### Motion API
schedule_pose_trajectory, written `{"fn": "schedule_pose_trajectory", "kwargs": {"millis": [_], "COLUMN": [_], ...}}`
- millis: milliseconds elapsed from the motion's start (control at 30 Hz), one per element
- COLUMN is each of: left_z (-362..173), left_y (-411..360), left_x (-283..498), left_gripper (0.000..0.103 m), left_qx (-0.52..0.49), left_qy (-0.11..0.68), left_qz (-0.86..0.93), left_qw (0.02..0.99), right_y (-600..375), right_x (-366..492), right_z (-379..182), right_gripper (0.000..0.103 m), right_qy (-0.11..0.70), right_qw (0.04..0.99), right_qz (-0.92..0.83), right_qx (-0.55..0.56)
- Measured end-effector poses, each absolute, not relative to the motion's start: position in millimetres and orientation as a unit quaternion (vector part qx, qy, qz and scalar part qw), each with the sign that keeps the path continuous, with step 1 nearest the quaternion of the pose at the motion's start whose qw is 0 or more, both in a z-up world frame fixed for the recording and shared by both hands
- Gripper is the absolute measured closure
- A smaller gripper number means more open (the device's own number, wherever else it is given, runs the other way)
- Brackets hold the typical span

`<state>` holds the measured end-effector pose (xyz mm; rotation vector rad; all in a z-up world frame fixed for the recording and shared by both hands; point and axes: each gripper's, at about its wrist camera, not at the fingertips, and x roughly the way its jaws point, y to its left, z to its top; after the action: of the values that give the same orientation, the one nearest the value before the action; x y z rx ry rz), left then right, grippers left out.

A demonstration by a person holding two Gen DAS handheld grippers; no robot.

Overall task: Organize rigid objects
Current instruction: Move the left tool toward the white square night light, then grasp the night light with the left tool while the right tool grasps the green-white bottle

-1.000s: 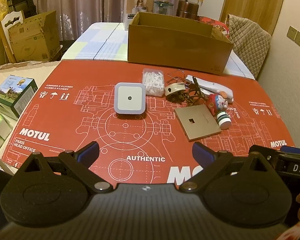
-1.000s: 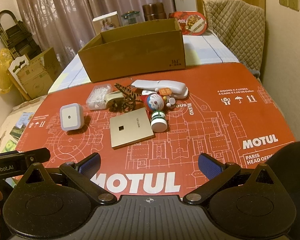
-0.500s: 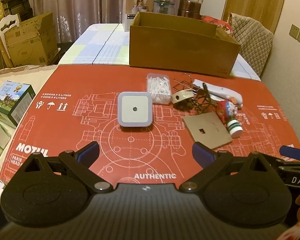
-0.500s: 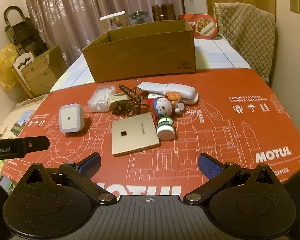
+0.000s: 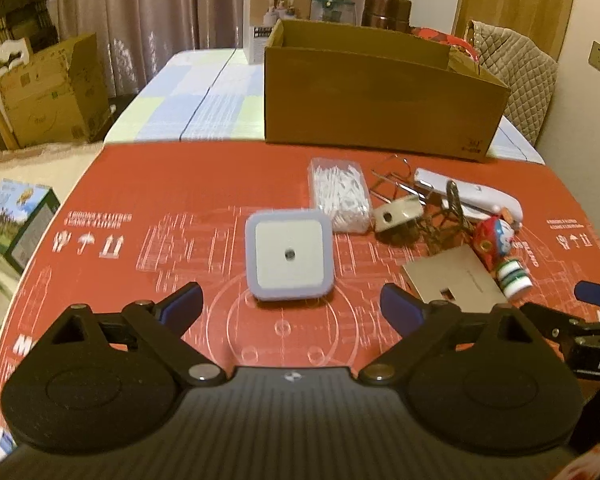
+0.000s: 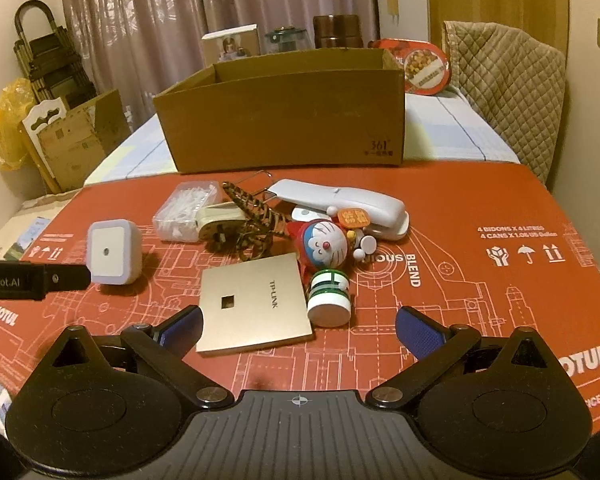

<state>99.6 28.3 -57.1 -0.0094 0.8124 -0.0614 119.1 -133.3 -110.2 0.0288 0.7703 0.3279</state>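
Observation:
A white square night light (image 5: 289,254) (image 6: 112,255) lies on the red mat just ahead of my open left gripper (image 5: 291,311). My open right gripper (image 6: 298,326) hovers over the near edge of a gold TP-LINK plate (image 6: 252,304) (image 5: 454,286). Beside the plate lie a green-and-white roll (image 6: 329,294), a Doraemon toy (image 6: 323,242), a white stapler-like device (image 6: 340,204), a striped hair clip (image 6: 252,216), a beige plug (image 6: 218,218) and a clear box of floss picks (image 6: 184,208) (image 5: 340,198). An open cardboard box (image 6: 284,110) (image 5: 376,88) stands behind them.
The red MOTUL mat (image 6: 500,248) covers the table. A quilted chair (image 6: 508,80) stands at the right, cardboard boxes (image 5: 44,92) on the floor at the left, a green carton (image 5: 16,216) beside the mat. Jars and a small white box (image 5: 276,4) sit behind the cardboard box.
Both grippers have moved forward toward the objects; the night light and the gold plate appear larger and nearer. Both stay open with nothing held.

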Motion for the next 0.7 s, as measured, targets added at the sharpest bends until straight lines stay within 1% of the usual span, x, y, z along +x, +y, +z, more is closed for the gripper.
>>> {"fn": "schedule_pose_trajectory", "kwargs": {"millis": [33,100,267,367,433,500,567,700], "left_z": [-58.8,-62.7,-75.3,-84.2,-90.5,-95.7,-99.6,-104.6], "left_y": [28.0,27.5,23.0,19.6,18.5,18.5,18.0,18.1], "left_x": [102.7,109.4,126.5,136.0,139.4,142.3,144.1,146.5], "left_gripper": [0.01,0.01,0.013,0.017,0.018,0.022,0.023,0.025], "left_qx": [-0.001,0.005,0.014,0.02,0.022,0.018,0.019,0.017], "left_qy": [0.39,0.377,0.356,0.357,0.359,0.363,0.364,0.368], "left_qz": [-0.029,-0.024,-0.021,-0.014,-0.012,-0.011,-0.01,-0.005], "left_qw": [0.92,0.926,0.934,0.934,0.933,0.932,0.931,0.93], "right_y": [-132.4,-130.1,-130.2,-131.6,-132.7,-133.1,-133.4,-138.0], "right_x": [121.6,126.8,137.4,145.0,149.6,152.1,152.9,155.9], "right_z": [-112.0,-116.4,-124.0,-130.5,-135.6,-138.8,-140.2,-141.0], "right_gripper": [0.013,0.017,0.025,0.032,0.041,0.045,0.047,0.055], "right_qy": [0.375,0.377,0.372,0.378,0.386,0.389,0.388,0.385], "right_qw": [0.913,0.912,0.916,0.914,0.911,0.91,0.911,0.914], "right_qz": [0.16,0.159,0.15,0.146,0.144,0.144,0.141,0.129], "right_qx": [0.014,0.009,0.001,0.001,0.007,0.011,0.01,0.017]}}
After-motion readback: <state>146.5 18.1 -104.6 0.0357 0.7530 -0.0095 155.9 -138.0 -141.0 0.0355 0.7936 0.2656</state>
